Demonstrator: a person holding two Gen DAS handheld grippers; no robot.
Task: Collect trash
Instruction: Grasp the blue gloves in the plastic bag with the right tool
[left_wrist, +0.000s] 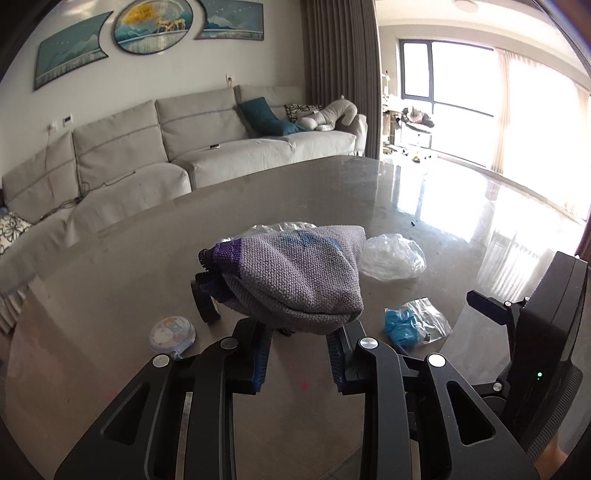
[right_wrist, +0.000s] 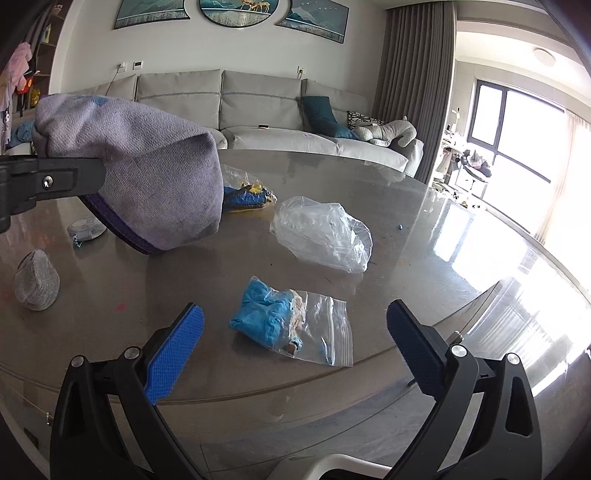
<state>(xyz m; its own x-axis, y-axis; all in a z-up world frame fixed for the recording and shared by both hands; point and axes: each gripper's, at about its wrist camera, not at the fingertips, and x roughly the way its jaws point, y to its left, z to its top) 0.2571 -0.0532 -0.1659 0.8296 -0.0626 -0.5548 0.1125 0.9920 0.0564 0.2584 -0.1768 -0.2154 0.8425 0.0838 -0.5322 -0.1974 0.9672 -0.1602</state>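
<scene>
My left gripper (left_wrist: 299, 354) is shut on a grey-purple fabric pouch (left_wrist: 291, 275) and holds it above the round table; the pouch also shows at upper left in the right wrist view (right_wrist: 147, 177). My right gripper (right_wrist: 295, 339) is open and empty, just above a zip bag with blue crumpled trash (right_wrist: 288, 325), which lies between its fingers; the zip bag also shows in the left wrist view (left_wrist: 413, 321). A crumpled clear plastic bag (right_wrist: 325, 232) lies further back, and in the left wrist view (left_wrist: 393, 256). A blue-yellow wrapper (right_wrist: 245, 197) lies behind the pouch.
The grey glossy round table (right_wrist: 424, 229) holds a small round tin (left_wrist: 171, 334) (right_wrist: 85, 227) and a grey folded cloth (right_wrist: 37, 284). A grey sofa (right_wrist: 258, 122) stands behind the table. The right gripper's body (left_wrist: 546, 332) shows at the right of the left wrist view.
</scene>
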